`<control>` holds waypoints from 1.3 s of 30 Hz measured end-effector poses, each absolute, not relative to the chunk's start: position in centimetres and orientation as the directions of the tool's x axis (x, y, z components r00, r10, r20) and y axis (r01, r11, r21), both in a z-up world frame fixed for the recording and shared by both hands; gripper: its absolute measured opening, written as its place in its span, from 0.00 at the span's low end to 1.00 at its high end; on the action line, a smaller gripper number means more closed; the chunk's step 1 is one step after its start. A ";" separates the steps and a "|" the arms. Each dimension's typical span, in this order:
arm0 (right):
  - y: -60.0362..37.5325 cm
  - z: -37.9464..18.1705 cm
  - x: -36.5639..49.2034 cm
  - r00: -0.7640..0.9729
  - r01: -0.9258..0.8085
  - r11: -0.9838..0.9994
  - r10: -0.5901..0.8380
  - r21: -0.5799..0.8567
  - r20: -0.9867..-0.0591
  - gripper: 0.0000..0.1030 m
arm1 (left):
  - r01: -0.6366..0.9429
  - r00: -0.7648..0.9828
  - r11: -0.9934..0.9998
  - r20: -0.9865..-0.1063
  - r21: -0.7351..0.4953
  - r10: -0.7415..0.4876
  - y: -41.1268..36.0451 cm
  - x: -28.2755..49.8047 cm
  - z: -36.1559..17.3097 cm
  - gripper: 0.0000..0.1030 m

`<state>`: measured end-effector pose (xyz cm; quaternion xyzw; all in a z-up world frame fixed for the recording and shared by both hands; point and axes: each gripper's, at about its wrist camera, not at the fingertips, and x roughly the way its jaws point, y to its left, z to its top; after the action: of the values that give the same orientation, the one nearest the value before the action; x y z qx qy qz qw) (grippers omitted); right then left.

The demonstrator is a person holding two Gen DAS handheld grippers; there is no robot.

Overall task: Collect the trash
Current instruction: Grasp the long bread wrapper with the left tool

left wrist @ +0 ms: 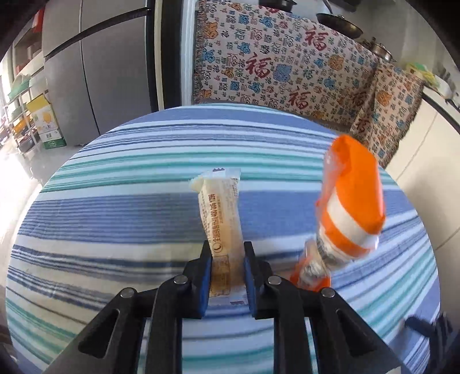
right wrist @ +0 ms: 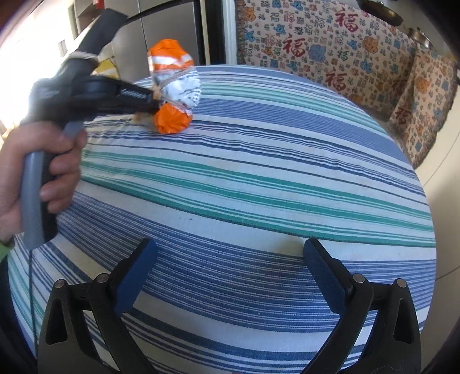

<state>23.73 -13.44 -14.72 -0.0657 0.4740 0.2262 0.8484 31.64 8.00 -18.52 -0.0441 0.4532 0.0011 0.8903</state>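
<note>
Two wrappers concern me: left gripper (left wrist: 227, 253) pinches the beige wrapper (left wrist: 221, 213), so I lift gently, clearing the orange wrapper (left wrist: 350, 201); right gripper (right wrist: 230, 253) gapes empty.

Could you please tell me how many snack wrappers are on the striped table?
2: a beige wrapper clamped in the left gripper, and an orange-and-white wrapper just to its right. None looks hidden.

I'm working in a home kitchen-dining room: behind the striped-cloth round worktop (left wrist: 120, 178) stand a grey refrigerator (left wrist: 95, 72), a patterned throw-covered bench (left wrist: 273, 63), and pans (left wrist: 339, 21) above it.
</note>
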 end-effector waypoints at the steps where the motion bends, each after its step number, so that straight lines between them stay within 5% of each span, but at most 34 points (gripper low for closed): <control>1: -13.4 -14.7 23.8 0.448 -0.445 0.889 0.321 0.103 -0.834 0.99 | -0.010 0.579 0.998 -0.814 -0.064 -0.047 8.0 30.3 -18.3 0.20; 7: -13.5 -14.8 23.8 0.449 -0.444 0.890 0.316 0.098 -0.836 0.99 | 0.046 0.555 0.997 -0.828 -0.068 -0.082 8.9 25.6 -17.6 0.24; 12: -13.6 -14.8 23.8 0.449 -0.445 0.890 0.315 0.097 -0.836 0.99 | -0.001 0.571 0.999 -0.820 -0.054 -0.044 10.3 24.3 -18.1 0.41; 16: -13.7 -14.7 23.8 0.449 -0.445 0.890 0.315 0.096 -0.836 0.99 | -0.014 0.608 0.997 -0.792 -0.075 -0.051 11.1 24.3 -18.1 0.41; 20: -13.7 -14.7 23.8 0.449 -0.445 0.891 0.314 0.095 -0.836 0.99 | 0.046 0.621 0.992 -0.775 -0.116 -0.119 10.3 24.8 -18.0 0.23; 23: -13.8 -14.7 23.9 0.449 -0.445 0.891 0.314 0.096 -0.836 0.99 | 0.172 0.640 0.980 -0.745 -0.097 -0.186 7.3 23.9 -17.2 0.22; 26: -13.8 -14.7 23.8 0.449 -0.445 0.890 0.314 0.096 -0.837 0.99 | 0.177 0.671 0.984 -0.734 0.016 -0.109 5.6 23.0 -16.6 0.22; 33: -13.8 -14.7 23.9 0.448 -0.444 0.890 0.317 0.099 -0.836 0.99 | 0.003 0.656 1.000 -0.754 -0.019 -0.016 10.7 23.4 -16.7 0.23; 37: -14.2 -14.6 23.9 0.449 -0.441 0.890 0.331 0.116 -0.830 0.99 | -0.013 0.622 0.999 -0.782 -0.052 -0.033 11.1 23.5 -17.7 0.29; 39: -14.5 -14.3 23.4 0.446 -0.435 0.887 0.362 0.155 -0.819 0.98 | -0.018 0.596 0.998 -0.803 -0.054 -0.032 11.1 23.5 -18.3 0.48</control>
<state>23.39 -14.55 -14.31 -0.0389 0.4712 0.2345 0.8494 23.53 11.05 -18.26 -0.0280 0.4496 -0.0040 0.8928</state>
